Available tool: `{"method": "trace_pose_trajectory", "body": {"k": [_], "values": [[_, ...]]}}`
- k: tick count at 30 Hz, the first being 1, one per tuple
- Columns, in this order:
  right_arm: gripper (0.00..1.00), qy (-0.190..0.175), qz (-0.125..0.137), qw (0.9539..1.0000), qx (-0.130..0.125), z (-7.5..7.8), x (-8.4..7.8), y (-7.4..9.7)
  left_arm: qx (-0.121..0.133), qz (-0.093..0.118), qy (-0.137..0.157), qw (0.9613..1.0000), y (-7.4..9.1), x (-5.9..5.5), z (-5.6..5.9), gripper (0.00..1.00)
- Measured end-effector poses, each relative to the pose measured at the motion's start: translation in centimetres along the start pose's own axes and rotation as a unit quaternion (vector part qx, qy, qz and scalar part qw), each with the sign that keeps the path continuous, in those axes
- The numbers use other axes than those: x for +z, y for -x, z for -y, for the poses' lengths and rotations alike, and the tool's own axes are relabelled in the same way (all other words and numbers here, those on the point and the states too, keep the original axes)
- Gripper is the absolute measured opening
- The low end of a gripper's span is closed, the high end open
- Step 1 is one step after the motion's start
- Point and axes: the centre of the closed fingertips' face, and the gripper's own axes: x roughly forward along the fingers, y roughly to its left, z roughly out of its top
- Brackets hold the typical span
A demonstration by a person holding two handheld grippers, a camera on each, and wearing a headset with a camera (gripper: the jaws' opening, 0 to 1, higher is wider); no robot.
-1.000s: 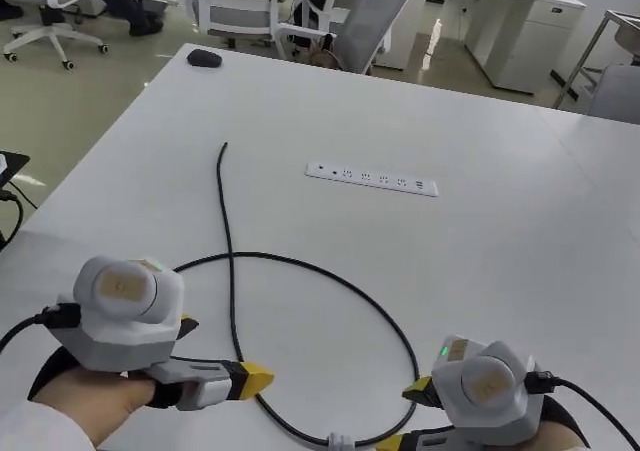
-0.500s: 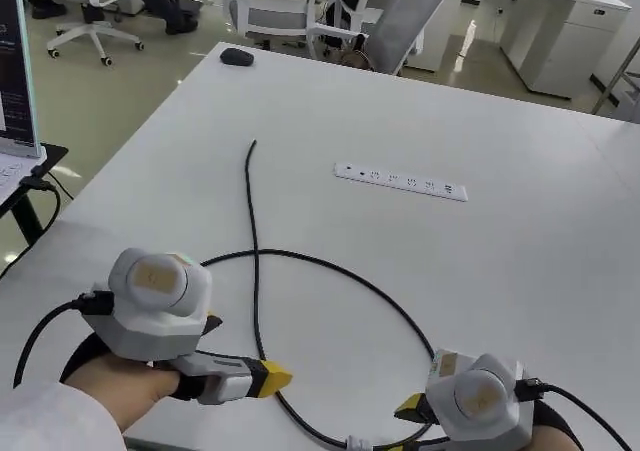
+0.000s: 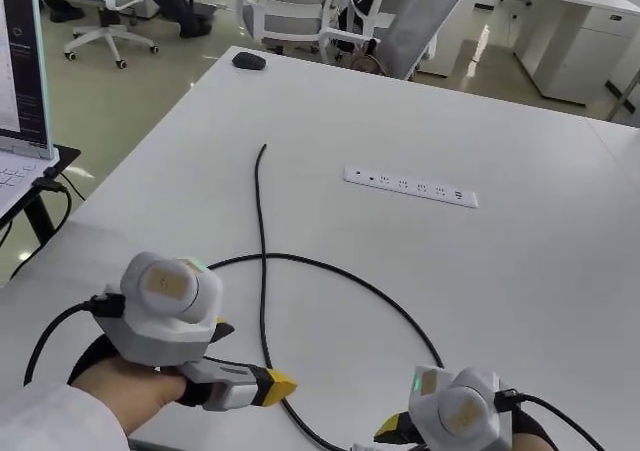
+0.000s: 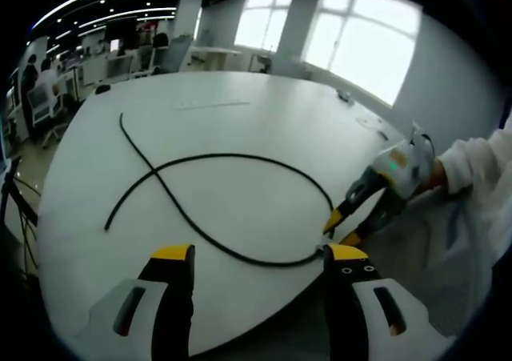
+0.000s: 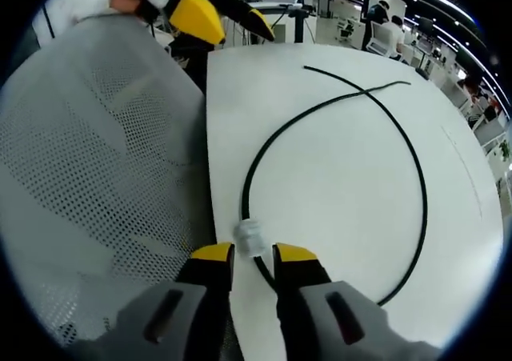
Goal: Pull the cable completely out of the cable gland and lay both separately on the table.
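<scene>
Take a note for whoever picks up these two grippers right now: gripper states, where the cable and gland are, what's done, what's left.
Left gripper: open, empty, hovering at the near edge of the white table.
Long black cable: lying on the table in one loop that crosses itself.
Small white plastic cable gland: on the cable, by the near table edge.
Right gripper: jaws narrowly apart, right at the gland with the cable running between them; I cannot tell if it grips.
Done: nothing separated.
Left: hold the gland, pull the cable fully out, lay both apart.
</scene>
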Motion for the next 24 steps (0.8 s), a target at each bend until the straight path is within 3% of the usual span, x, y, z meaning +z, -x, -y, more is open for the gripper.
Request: {"method": "trace_pose_trajectory", "body": {"k": [2,5,18,21,24], "values": [[0.17,0.006,-0.007,1.0,-0.002,0.2,-0.3,-0.2,-0.001,-0.001,-0.001,1.0,0.0,0.0,0.0,0.66],[0.16,-0.011,0.005,0.9999,0.001,0.3,0.0,-0.3,-0.003,-0.001,-0.002,1.0,0.0,0.0,0.1,0.66],[0.13,0.01,-0.005,0.9999,0.004,0.6,-0.4,-0.8,-0.006,0.003,-0.011,0.9999,0.0,0.2,0.3,0.64],[0.12,0.025,-0.004,0.9997,-0.002,1.0,0.1,0.0,-0.01,0.011,-0.017,0.9997,0.0,0.5,0.4,0.62],[0.12,0.031,0.017,0.9992,-0.017,1.7,1.5,1.2,-0.022,0.039,-0.025,0.9987,0.2,1.6,0.9,0.6]]}}
